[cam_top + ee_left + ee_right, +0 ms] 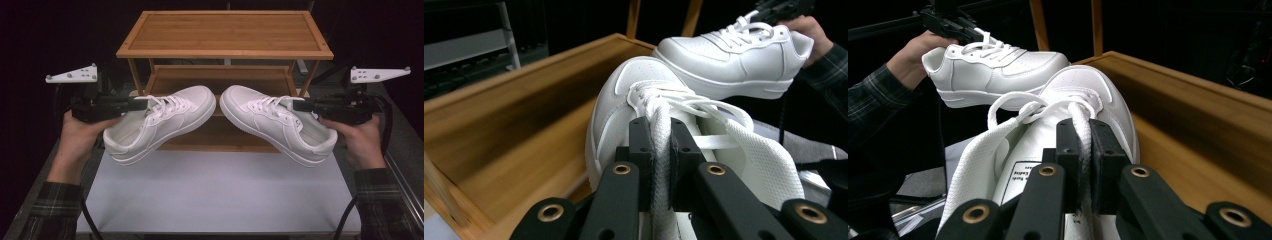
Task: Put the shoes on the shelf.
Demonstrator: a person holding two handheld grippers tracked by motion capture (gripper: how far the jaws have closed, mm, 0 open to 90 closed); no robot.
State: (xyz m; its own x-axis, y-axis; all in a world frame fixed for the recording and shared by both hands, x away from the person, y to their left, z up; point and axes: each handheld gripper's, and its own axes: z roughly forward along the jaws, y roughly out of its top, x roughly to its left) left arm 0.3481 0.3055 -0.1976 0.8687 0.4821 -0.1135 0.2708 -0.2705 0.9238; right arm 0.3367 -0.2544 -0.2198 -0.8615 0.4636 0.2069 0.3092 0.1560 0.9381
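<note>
1. The left gripper (141, 102) is pinching the tongue of the left sneaker (160, 122) and is holding the shoe clear of the white tabletop (215, 192), toe pointing toward the wooden shoe rack (225, 35).
2. The right gripper (300, 106) is pinching the tongue of the right sneaker (277, 122) in the same way; the two toes are sitting near each other in front of the rack's lower shelf (220, 80), not quite touching.
3. In the left gripper view, the jaws are pressing together on the padded tongue edge (660, 145) just behind the laces (674, 100). In the right gripper view, the tongue (1082, 145) is sitting between the closed jaws likewise.
4. Handling judgement: each sneaker is probably light, with a stiff rubber sole and a soft, pliable upper. The tongue is compressing under the jaws, so the shoe is likely to swing or pitch about that grip point.
5. Grip judgement: the tongue is offering a thin, grippy fabric hold. The heel collar would be giving a firmer hold with less droop.
6. Whether the soles are brushing the shelf's front edge is hard to tell from the high view.
</note>
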